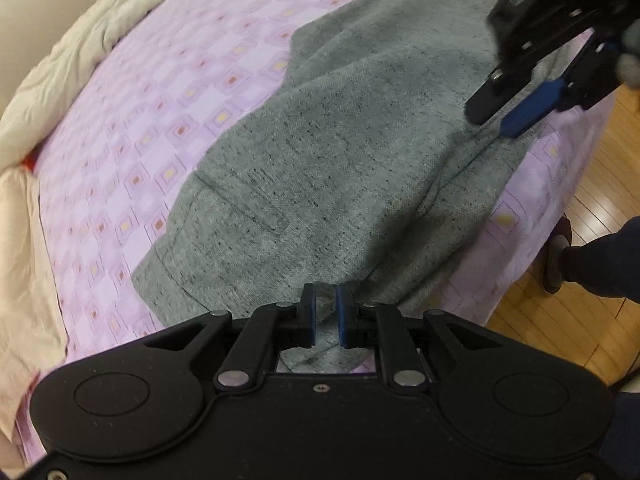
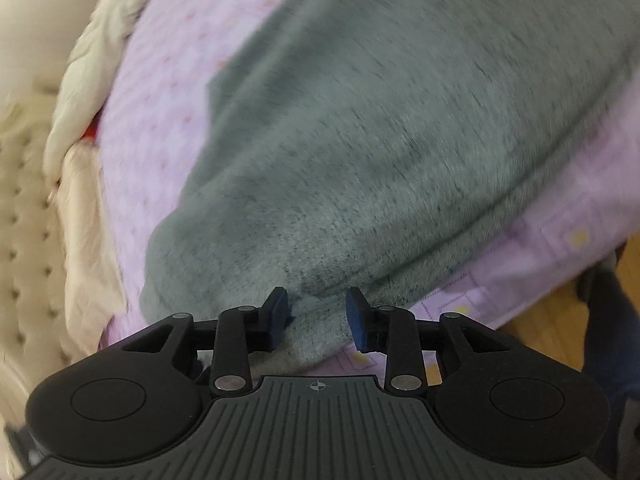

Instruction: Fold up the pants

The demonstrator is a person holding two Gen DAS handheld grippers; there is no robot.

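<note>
Grey speckled cloth is covering the middle of the bed: the pants (image 1: 320,160) are lying spread over the lilac checked bedsheet (image 1: 140,128), near the bed's edge above the wooden floor (image 1: 580,208), with a cream duvet (image 1: 60,60) bunched along the far side. The left tongs (image 1: 325,312) are sitting low at the near hem with their blue pads drawn close, only a narrow slot between them; cloth is showing in that slot, but whether it is truly pinched I cannot tell. The right tongs (image 2: 319,312) are standing wide apart just over the pants' near edge (image 2: 320,280), gripping nothing, and their picture is blurred. Judging from this, the step in hand is taking hold of the garment's edge at two points before folding it over. To do it well, each pair of tongs should be closing on the full thickness of the cloth and none of the bedsheet, both grips lifting together and level, so that the fold is landing flat with edges matching.
</note>
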